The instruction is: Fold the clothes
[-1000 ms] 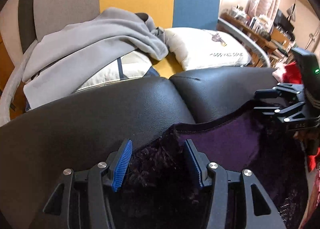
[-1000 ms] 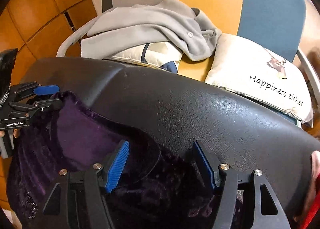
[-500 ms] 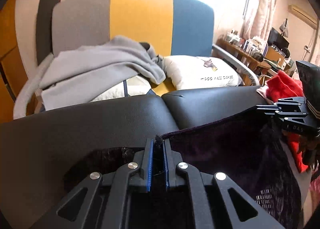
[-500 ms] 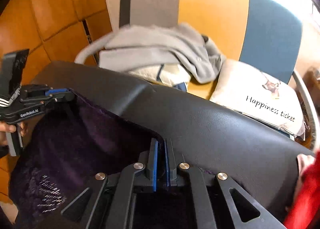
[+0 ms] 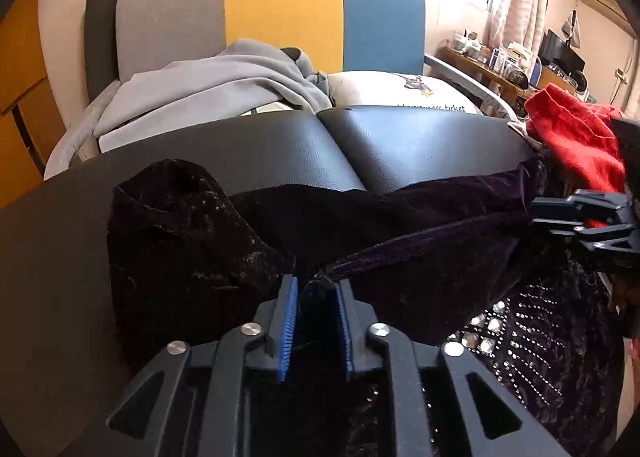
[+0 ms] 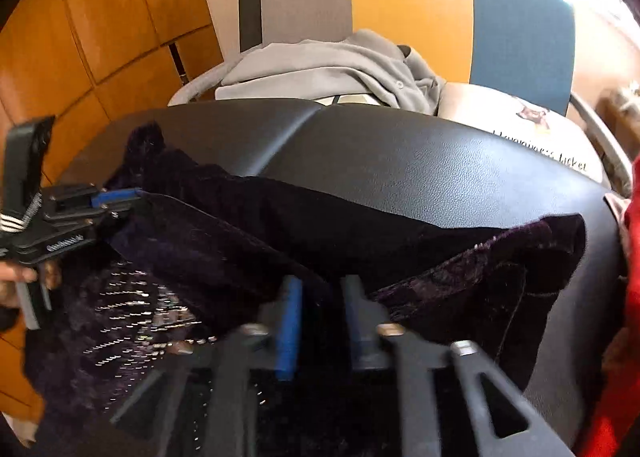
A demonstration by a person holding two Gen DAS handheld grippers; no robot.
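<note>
The black padded bench (image 5: 420, 137) carries the dark purple velvet garment (image 5: 420, 249) across its near half, a sleeve end humped toward the left edge, with a red garment (image 5: 572, 133) at the right edge. A fold looks just laid over, the release step in hand. The left gripper (image 5: 316, 321) and right gripper (image 6: 320, 321) have jaws opening, narrowly parted, velvet between but apparently no longer pinched; next, both should back clear without dragging it.
</note>
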